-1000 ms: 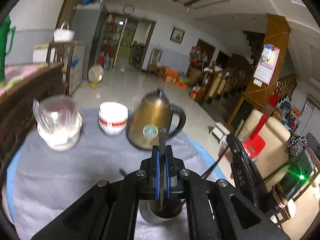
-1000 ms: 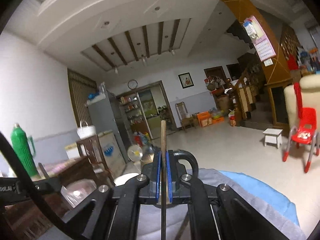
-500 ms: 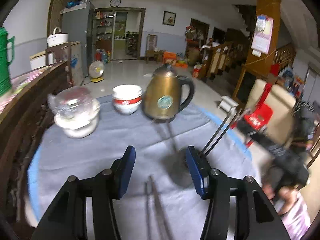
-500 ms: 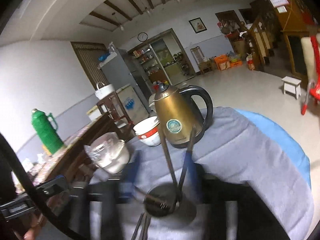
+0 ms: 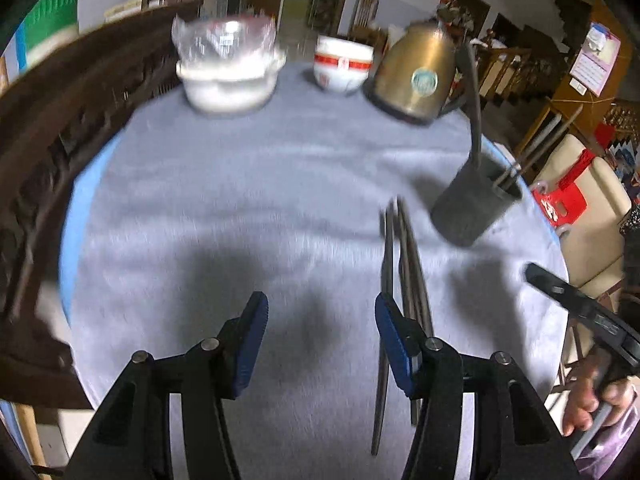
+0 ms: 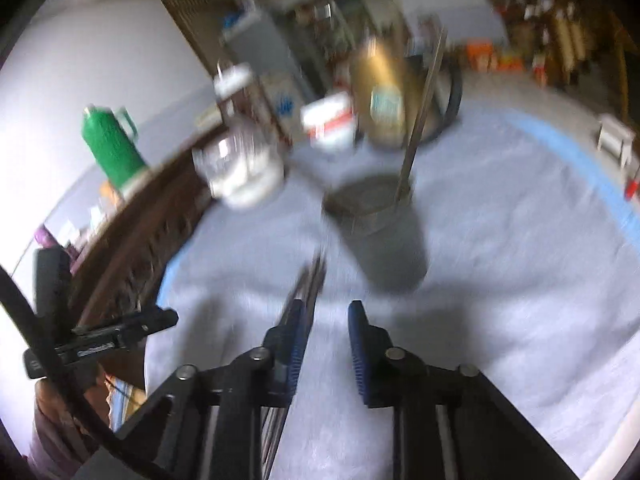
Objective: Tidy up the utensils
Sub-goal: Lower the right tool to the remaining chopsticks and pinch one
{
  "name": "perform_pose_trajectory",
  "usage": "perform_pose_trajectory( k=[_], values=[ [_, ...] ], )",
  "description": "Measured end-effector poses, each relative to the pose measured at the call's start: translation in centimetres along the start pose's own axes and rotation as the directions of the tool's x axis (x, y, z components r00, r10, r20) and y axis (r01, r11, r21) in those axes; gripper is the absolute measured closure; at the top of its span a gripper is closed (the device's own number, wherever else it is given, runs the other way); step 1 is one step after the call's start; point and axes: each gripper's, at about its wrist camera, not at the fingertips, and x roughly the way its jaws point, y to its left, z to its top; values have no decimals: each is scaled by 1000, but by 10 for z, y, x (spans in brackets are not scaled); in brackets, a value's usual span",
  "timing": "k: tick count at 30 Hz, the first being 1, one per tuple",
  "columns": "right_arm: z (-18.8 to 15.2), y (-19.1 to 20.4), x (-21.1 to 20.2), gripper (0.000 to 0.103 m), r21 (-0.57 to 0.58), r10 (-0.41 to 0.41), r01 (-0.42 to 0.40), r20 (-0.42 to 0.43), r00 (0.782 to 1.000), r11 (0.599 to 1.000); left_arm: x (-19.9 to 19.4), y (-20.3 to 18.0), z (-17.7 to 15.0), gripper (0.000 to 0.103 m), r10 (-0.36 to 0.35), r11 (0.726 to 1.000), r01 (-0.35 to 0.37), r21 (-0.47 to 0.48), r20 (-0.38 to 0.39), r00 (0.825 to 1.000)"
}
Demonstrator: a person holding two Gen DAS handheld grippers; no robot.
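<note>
Several dark slim chopsticks (image 5: pixel 404 280) on grey cloth (image 5: pixel 240 200), dark holder (image 5: pixel 472 204) nr.

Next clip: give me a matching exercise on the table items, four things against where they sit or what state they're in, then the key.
Things:
1. kettle
2. utensil holder
3. chopsticks
4. bowl

Places or states:
A. lying flat on the grey cloth
B. white with a red band, left of the brass-coloured pot in the left wrist view
C. dark cup with utensils standing in it
D. brass-coloured, at the far edge

Pairs: 1-D, 2-C, 3-A, 4-B
</note>
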Motion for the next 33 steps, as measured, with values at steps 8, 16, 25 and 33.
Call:
perform_pose_trajectory(
  k=[8, 16, 25, 33],
  values=[
    [-32, 15, 84, 89, 6, -6, 7, -207, 978, 1000, 16, -5, -31, 46, -27, 1000, 28, 10, -60, 998],
    [-34, 30, 104, 91, -33, -49, 42, -244, 969, 999, 21, -9, -33, 46, -65, 998, 66, 16, -69, 996],
    [-36, 10, 89, 94, 16, -54, 60, -243, 968, 998, 38, -25, -35, 46, -51, 998, 56, 39, -103, 993],
    [-40, -5, 78, 93, 64, -38, 55, -246, 969, 996, 55, -29, -34, 51, -24, 999, 28, 30, -123, 992]
  ],
)
